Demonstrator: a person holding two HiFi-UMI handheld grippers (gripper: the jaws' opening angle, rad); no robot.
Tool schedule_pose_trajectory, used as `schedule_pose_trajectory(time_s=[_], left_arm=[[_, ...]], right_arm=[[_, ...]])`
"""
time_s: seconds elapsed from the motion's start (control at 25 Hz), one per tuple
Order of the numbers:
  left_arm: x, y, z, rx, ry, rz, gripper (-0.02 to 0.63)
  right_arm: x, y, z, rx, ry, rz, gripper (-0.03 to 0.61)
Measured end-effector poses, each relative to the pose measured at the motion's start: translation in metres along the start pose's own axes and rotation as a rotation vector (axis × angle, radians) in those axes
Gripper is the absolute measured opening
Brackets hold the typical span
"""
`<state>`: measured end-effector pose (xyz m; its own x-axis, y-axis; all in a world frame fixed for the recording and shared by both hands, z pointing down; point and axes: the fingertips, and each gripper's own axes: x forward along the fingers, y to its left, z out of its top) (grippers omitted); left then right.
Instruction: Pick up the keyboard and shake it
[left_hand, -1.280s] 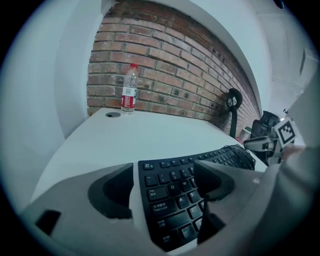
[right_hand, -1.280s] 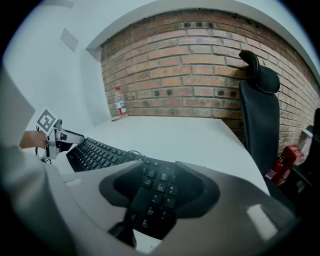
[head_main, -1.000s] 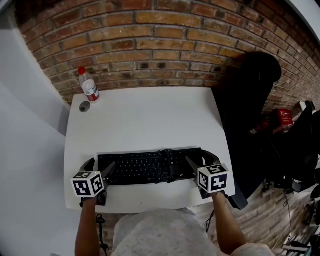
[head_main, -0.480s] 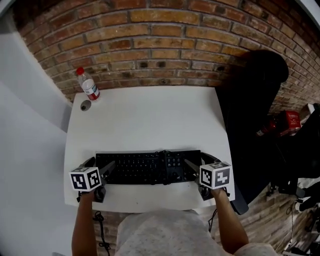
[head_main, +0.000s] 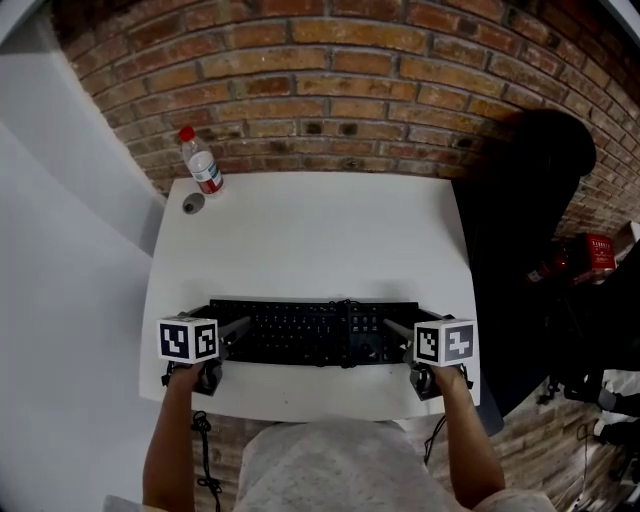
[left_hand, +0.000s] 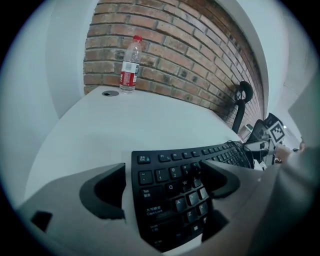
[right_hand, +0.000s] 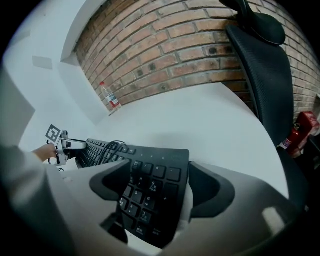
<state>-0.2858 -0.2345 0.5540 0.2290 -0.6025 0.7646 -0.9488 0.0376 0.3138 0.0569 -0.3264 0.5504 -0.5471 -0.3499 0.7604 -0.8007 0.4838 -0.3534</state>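
A black keyboard (head_main: 300, 332) lies flat on the white table (head_main: 310, 240) near its front edge, with a cable looped over its right part. My left gripper (head_main: 215, 325) straddles the keyboard's left end (left_hand: 170, 197). One jaw rests on the table beside it and the other hangs over the keys. My right gripper (head_main: 412, 325) straddles the number-pad end (right_hand: 150, 187) the same way. Both pairs of jaws have just been opening. A gap shows between the pads and the keyboard, so neither gripper (left_hand: 162, 172) (right_hand: 159, 170) presses on it.
A water bottle (head_main: 202, 165) with a red cap stands at the far left corner by the brick wall, next to a small round grey thing (head_main: 192, 204). A black office chair (head_main: 520, 250) stands right of the table, with a red object (head_main: 598, 255) beyond it.
Both grippers have sunk a little at the keyboard's ends and their jaws stand wider. The keyboard lies straighter along the front edge. The head view has shifted.
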Motion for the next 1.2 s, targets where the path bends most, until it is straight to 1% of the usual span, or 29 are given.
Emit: schedule_pose_trajectory(time_s=[0.12,0.16,0.24,0.36,0.52,0.64,0.76,0.92,1.2], left_arm=[[0.000,0.000,0.001,0.008,0.030,-0.009,0.459],[0.001,-0.001,0.001,0.010,0.040,-0.012,0.437],[0.002,-0.002,0.002,0.008,0.051,-0.017,0.425],[0.002,-0.002,0.002,-0.009,0.043,-0.025,0.410],[-0.002,-0.003,0.003,-0.020,0.028,-0.036,0.407],[-0.004,-0.005,0.009,-0.017,-0.001,-0.025,0.407],[-0.007,-0.005,0.016,-0.031,-0.052,-0.015,0.396],[-0.013,-0.006,0.021,-0.036,-0.096,0.004,0.387],[-0.021,-0.017,0.045,-0.002,-0.183,0.031,0.385]], right_arm=[[0.002,0.001,0.000,0.016,0.012,0.012,0.376],[0.002,0.001,0.001,0.018,0.014,0.013,0.377],[0.002,0.001,0.001,0.023,0.017,0.014,0.377],[0.002,0.000,0.001,0.041,0.015,0.015,0.368],[0.001,0.001,0.004,0.053,0.002,0.016,0.362],[-0.004,0.000,0.014,0.026,-0.036,0.009,0.360],[-0.008,-0.001,0.030,0.002,-0.085,0.014,0.321],[-0.010,-0.002,0.041,-0.030,-0.105,0.015,0.314],[-0.022,-0.006,0.065,-0.083,-0.166,0.018,0.301]])
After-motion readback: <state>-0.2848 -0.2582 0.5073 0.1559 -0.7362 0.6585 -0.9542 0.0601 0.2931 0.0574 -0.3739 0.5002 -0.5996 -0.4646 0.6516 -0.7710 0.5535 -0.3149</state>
